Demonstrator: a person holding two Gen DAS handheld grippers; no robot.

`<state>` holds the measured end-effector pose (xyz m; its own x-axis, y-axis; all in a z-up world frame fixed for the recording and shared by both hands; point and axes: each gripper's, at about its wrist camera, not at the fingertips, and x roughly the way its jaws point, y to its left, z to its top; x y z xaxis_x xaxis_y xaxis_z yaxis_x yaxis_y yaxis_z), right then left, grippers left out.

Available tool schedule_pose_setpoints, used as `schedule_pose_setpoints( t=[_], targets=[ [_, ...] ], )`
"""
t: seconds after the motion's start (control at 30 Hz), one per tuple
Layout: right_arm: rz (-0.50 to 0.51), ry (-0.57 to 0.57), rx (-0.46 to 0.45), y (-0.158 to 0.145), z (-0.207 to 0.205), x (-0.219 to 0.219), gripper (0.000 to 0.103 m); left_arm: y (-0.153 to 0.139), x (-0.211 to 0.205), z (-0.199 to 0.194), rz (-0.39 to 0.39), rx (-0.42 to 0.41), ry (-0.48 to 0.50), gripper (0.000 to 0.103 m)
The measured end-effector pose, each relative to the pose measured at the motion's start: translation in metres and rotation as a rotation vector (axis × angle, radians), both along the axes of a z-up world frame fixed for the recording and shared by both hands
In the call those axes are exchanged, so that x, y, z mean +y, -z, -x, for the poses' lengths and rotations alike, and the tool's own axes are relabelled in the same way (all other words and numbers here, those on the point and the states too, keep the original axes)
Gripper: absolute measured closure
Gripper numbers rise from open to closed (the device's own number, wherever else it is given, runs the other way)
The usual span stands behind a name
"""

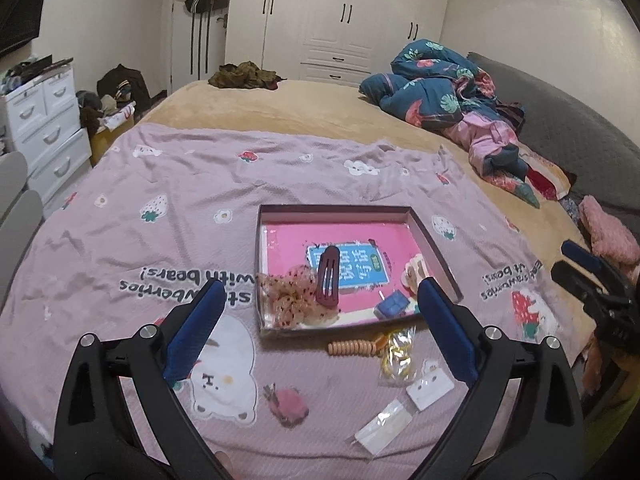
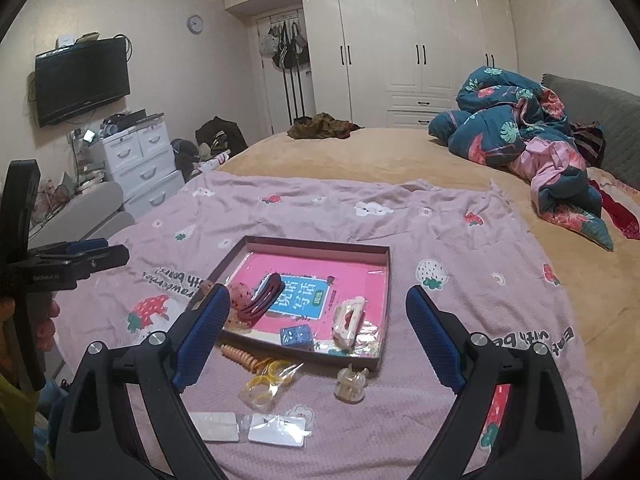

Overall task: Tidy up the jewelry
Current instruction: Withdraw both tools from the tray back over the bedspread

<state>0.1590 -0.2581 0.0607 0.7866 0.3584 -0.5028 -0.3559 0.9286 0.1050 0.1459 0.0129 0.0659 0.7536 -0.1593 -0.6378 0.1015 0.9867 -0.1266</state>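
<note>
Two hand-held tools hover over a pink strawberry-print blanket (image 1: 200,184) spread on a bed, both with jaws spread wide and gripping nothing. The left tool (image 1: 320,300) points at the near edge of a shallow cardboard tray (image 1: 336,211), which holds a dark red hair clip (image 1: 328,280), a speckled scrunchie (image 1: 288,300), a small blue box (image 1: 390,305) and a cream claw clip (image 2: 349,317).

Still outside the tray, on the blanket just beyond the left tool's fingertips, lie a string of tan beads (image 1: 352,347) and a clear bag of yellow rings (image 1: 396,356), with a pink fuzzy ornament (image 1: 289,400) and two white earring cards (image 1: 430,391) nearer, between the fingers.

The right tool (image 2: 316,312) hangs above the tray's near right corner; a small translucent claw clip (image 2: 351,383) sits on the blanket just near of that corner, between its fingers. A rumpled floral quilt (image 2: 516,128) lies at the far right of the bed.
</note>
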Motion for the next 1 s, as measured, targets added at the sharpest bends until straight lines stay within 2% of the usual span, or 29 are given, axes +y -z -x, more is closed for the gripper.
schedule_pose_setpoints(
  t=[0.3,0.6,1.0],
  targets=[
    [0.027,-0.036,0.067,0.031,0.015,0.004,0.014,0.042,-0.017,0.028,-0.027,0.052,0.074,0.013],
    [0.046,-0.036,0.143,0.066,0.025,0.004,0.014,0.071,-0.033,0.048,-0.078,0.065,0.123,0.013],
    [0.115,-0.082,0.247,0.115,0.031,0.016,0.014,0.122,-0.05,0.054,-0.086,0.174,0.221,0.013]
  ],
)
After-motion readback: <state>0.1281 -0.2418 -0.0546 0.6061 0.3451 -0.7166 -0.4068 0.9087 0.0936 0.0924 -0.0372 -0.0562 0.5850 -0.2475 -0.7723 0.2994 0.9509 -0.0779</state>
